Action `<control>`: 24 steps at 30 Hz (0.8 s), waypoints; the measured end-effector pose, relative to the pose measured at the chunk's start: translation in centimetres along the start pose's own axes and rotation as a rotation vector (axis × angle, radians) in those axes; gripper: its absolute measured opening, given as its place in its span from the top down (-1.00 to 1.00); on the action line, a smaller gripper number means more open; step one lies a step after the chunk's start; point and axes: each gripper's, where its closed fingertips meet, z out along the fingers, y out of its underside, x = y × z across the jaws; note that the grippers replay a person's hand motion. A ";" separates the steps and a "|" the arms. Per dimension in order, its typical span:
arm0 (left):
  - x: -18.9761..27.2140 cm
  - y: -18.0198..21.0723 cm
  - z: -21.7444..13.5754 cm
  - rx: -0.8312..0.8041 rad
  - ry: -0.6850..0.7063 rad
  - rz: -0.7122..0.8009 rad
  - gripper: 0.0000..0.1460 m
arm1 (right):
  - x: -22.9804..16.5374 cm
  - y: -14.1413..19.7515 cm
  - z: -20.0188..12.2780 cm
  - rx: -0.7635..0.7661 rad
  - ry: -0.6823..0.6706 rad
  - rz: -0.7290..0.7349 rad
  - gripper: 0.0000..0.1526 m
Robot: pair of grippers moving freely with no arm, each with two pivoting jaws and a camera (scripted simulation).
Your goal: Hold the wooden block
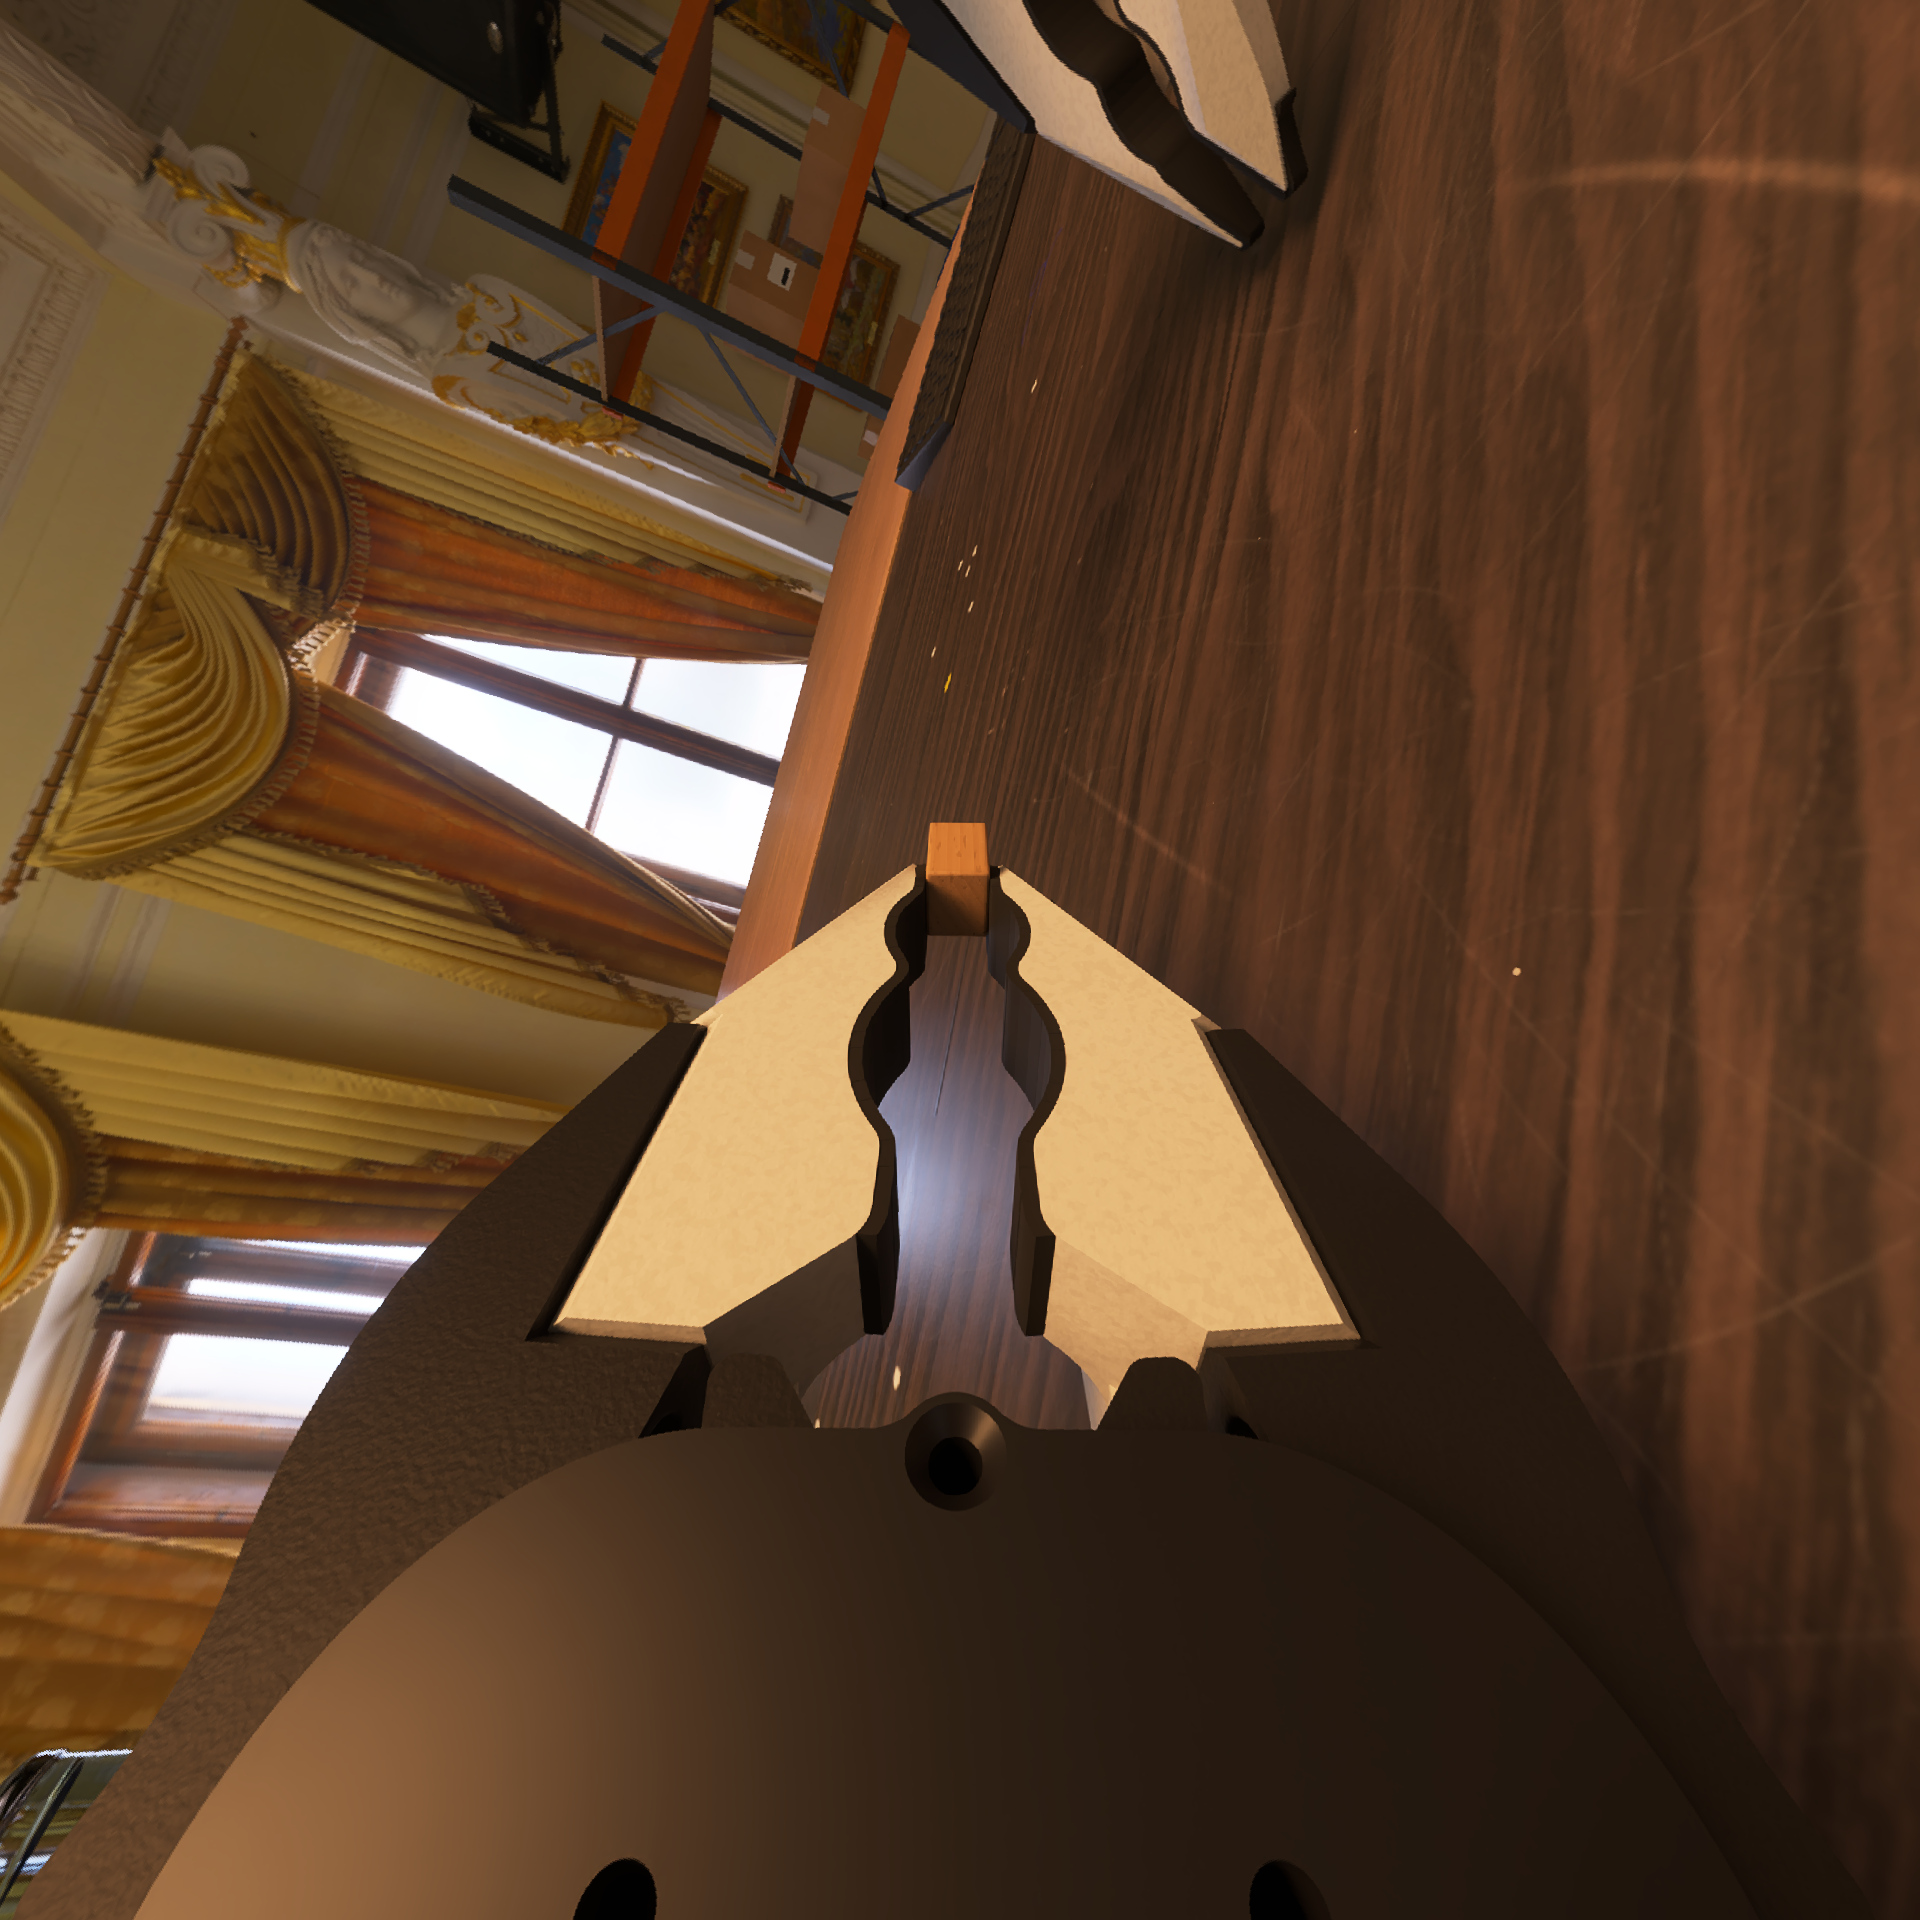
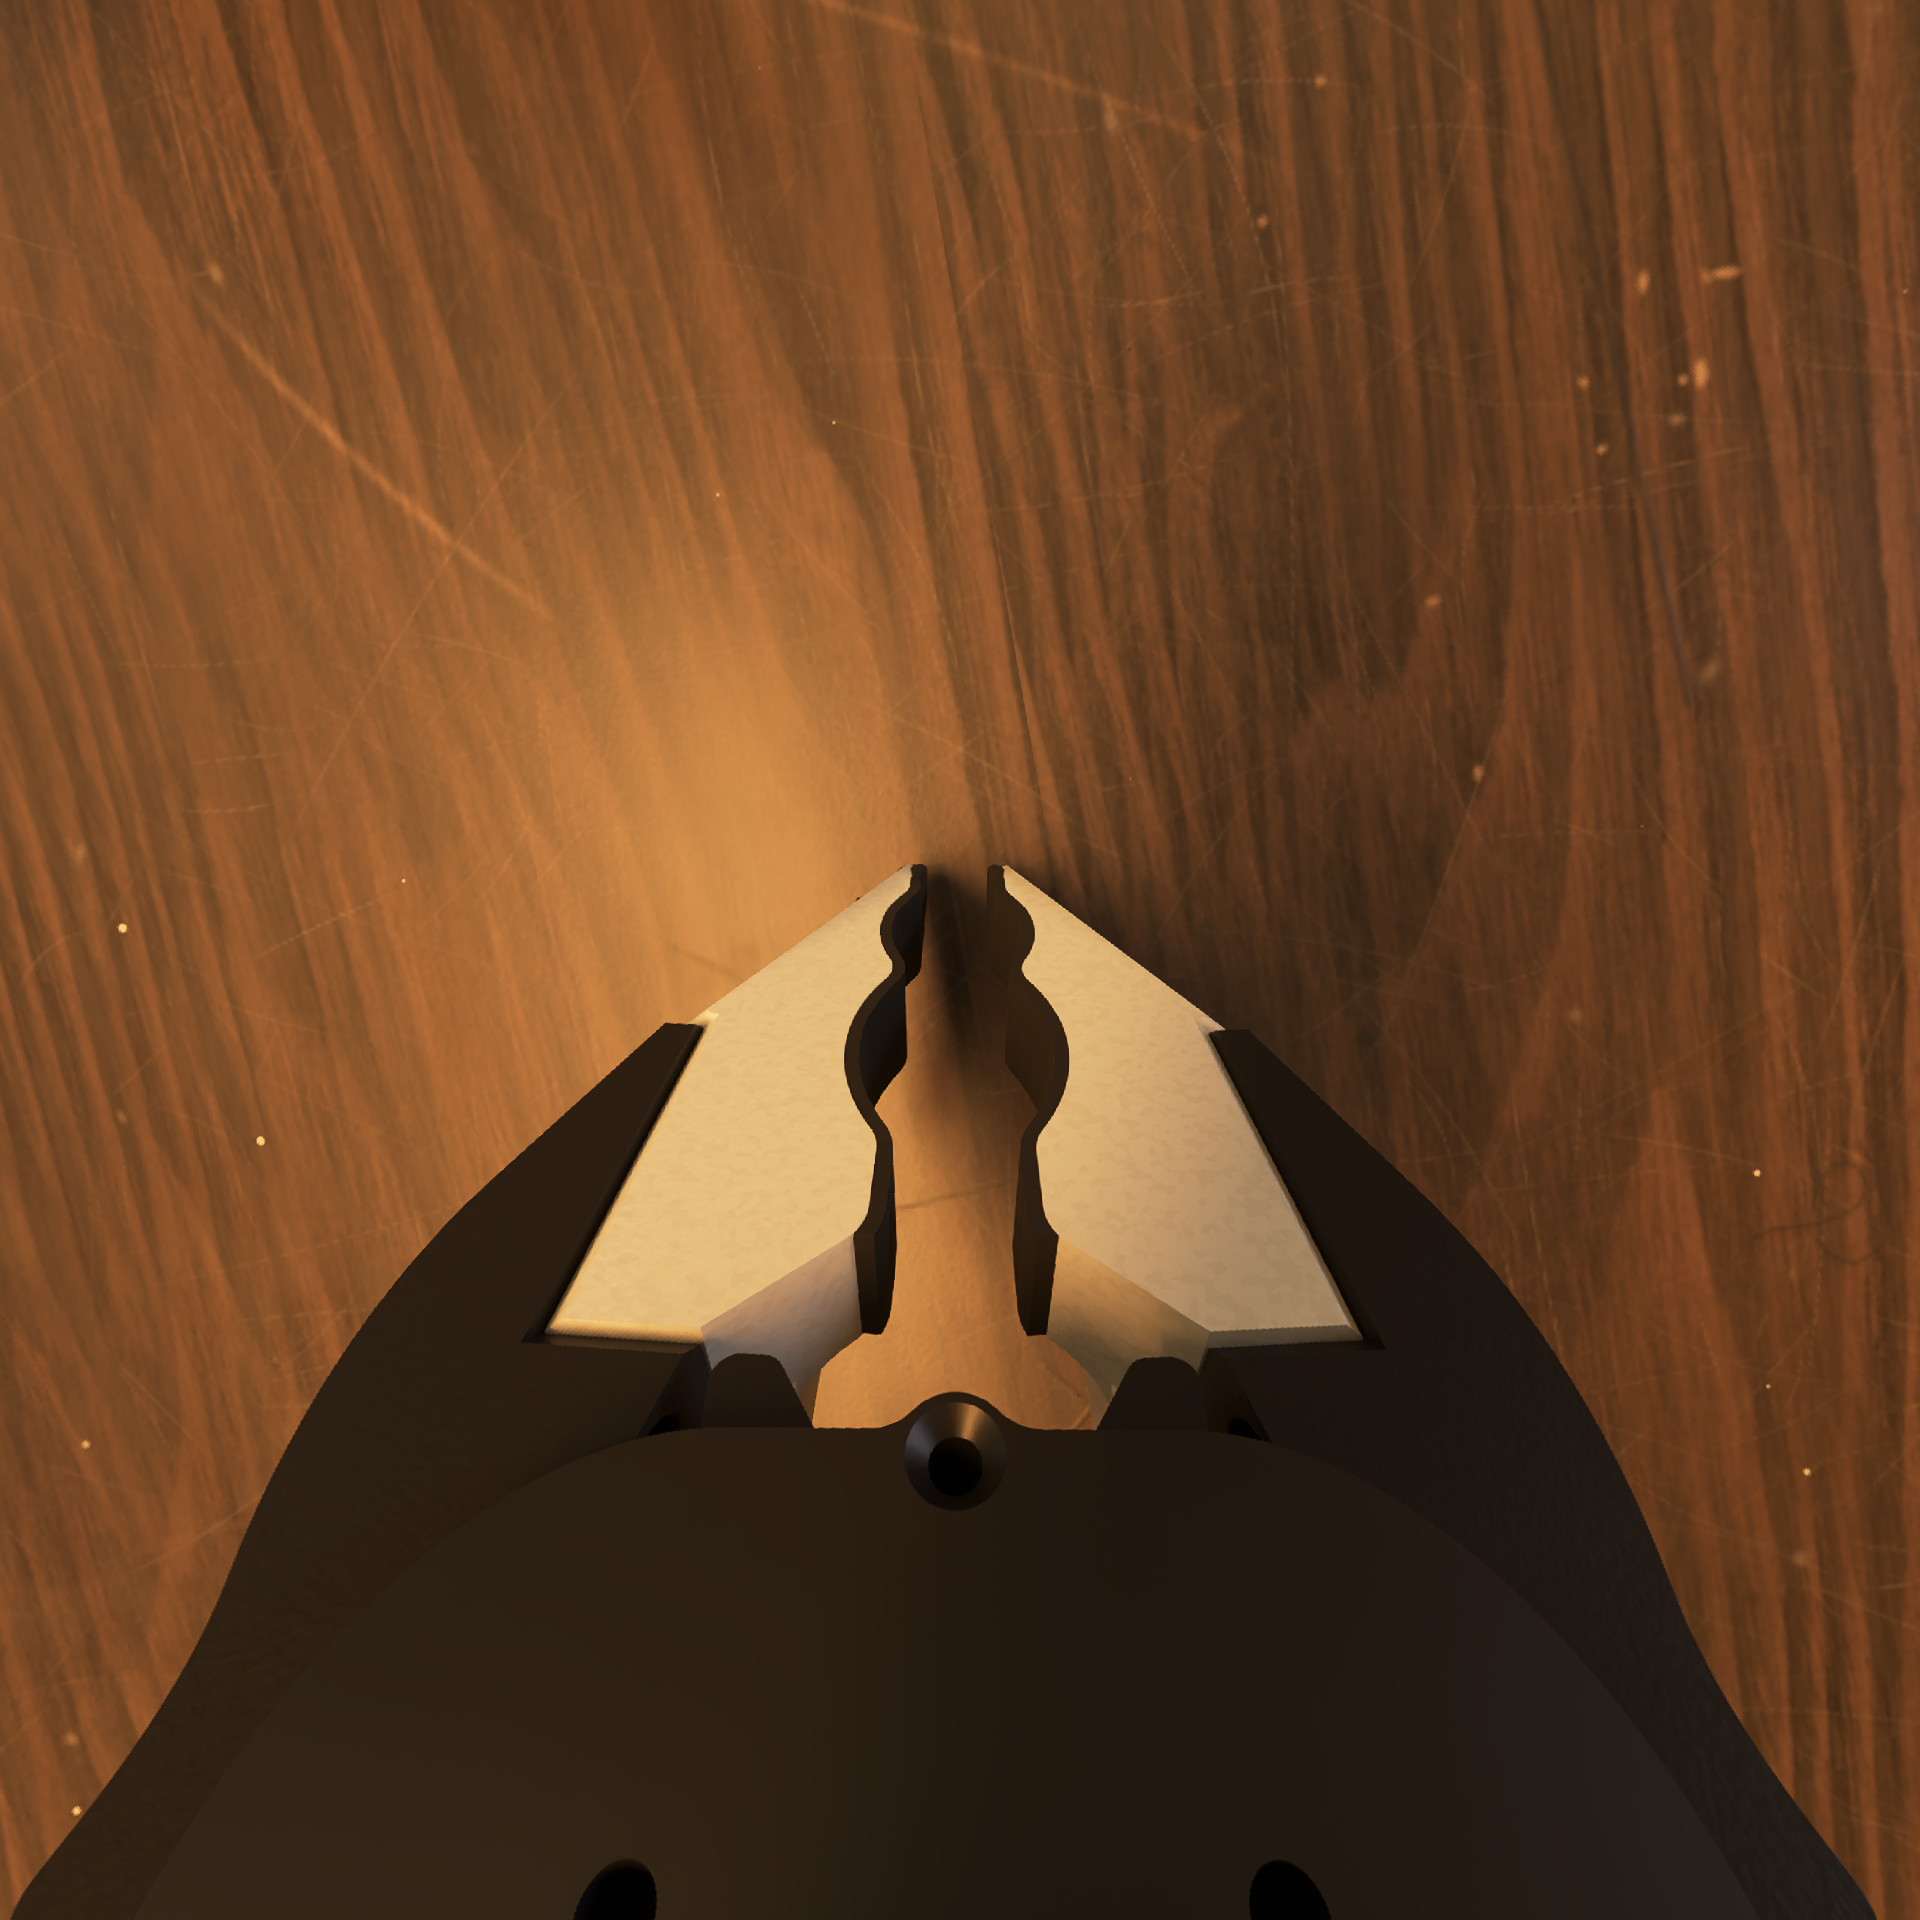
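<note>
A small light wooden block is pinched between the fingertips of my left gripper, which is shut on it above the dark wooden table. The block's far end sticks out past the fingertips. My right gripper points down at the table top, its fingers drawn in to a narrow gap with nothing between them. The right gripper also shows far off at the top of the left wrist view. The block does not show in the right wrist view.
The table's edge runs along the left side of the table top in the left wrist view. Beyond it are curtained windows and a metal shelf rack with cardboard boxes.
</note>
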 end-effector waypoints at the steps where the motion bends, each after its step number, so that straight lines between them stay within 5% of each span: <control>1: 0.0 0.0 0.0 0.001 -0.001 0.000 0.87 | 0.0 -0.1 0.1 0.005 0.000 -0.003 0.85; 24: 0.3 -0.4 0.1 0.010 0.007 0.020 0.87 | 0.5 -1.0 -0.7 0.082 0.035 -0.055 1.00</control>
